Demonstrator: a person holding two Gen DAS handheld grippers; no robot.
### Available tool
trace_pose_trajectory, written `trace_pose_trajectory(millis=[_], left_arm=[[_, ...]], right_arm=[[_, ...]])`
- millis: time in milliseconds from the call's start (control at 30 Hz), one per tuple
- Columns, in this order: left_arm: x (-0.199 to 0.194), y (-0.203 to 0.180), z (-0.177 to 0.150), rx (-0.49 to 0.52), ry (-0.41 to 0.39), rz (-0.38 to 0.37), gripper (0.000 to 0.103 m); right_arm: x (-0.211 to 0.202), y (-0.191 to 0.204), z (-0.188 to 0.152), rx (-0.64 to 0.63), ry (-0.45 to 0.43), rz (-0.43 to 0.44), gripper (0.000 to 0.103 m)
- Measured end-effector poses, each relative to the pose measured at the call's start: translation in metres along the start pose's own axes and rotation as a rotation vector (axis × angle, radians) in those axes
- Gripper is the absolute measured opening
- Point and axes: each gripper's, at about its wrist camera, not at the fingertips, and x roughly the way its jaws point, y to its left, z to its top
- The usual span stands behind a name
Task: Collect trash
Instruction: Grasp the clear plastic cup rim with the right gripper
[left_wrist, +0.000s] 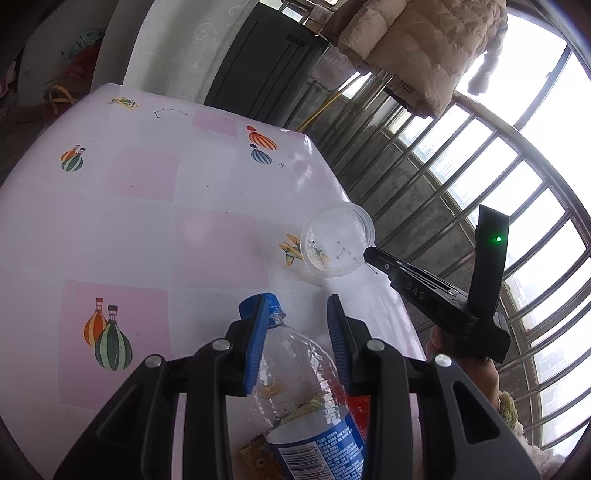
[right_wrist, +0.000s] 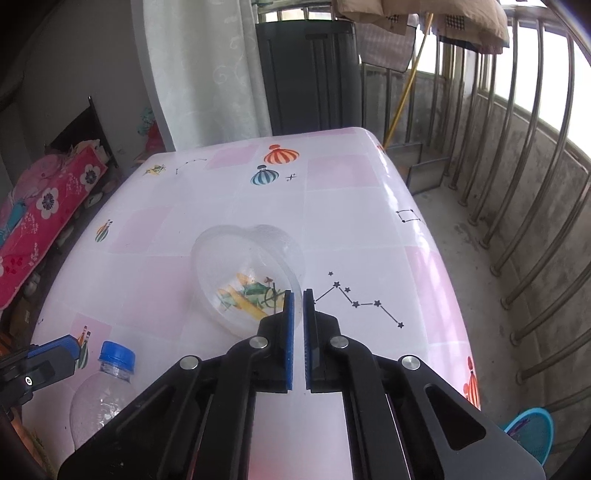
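Blue-padded left gripper (left_wrist: 295, 332) jaws pinch a clear bottle (left_wrist: 295, 387). Right gripper (right_wrist: 298, 306) jaws, pressed together, sit at 5 o'clock of the plastic cup (right_wrist: 247, 273) on the table (right_wrist: 369, 229).

Left wrist view: mounted behind the left gripper (left_wrist: 297, 332), looking forward and steeply down along its fingers, close over the near part of the table (left_wrist: 147, 206), rolled so the railing (left_wrist: 480, 177) swings up the right side. Right wrist view: mounted behind the right gripper (right_wrist: 298, 332), likewise tilted down, facing the far edge of the table (right_wrist: 351, 206) and the dark bin (right_wrist: 310, 74) beyond. Shared by both: tabletop, clear cup (left_wrist: 338, 242) (right_wrist: 247, 280), plastic bottle (left_wrist: 306, 398) (right_wrist: 107, 387), railing (right_wrist: 517, 166), and each other's gripper at the frame edge.
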Motion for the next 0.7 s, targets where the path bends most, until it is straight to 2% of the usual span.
trace_pose_trajectory(millis=[167, 400, 533, 700], left_arm=[[-0.010, -0.013, -0.008, 0.024, 0.005, -0.029, 0.030], [-0.017, -0.037, -0.023, 0.114, 0.077, -0.038, 0.030], [-0.019, -0.051, -0.034, 0.162, 0.130, -0.033, 0.031], [-0.028, -0.066, -0.052, 0.184, 0.163, -0.062, 0.031]], right_arm=[[-0.027, -0.012, -0.008, 0.061, -0.005, 0.037, 0.000], [-0.079, -0.042, -0.040, 0.194, 0.036, 0.124, 0.000], [-0.108, -0.061, -0.066, 0.302, 0.063, 0.213, 0.000], [-0.129, -0.077, -0.096, 0.431, 0.097, 0.358, 0.000]])
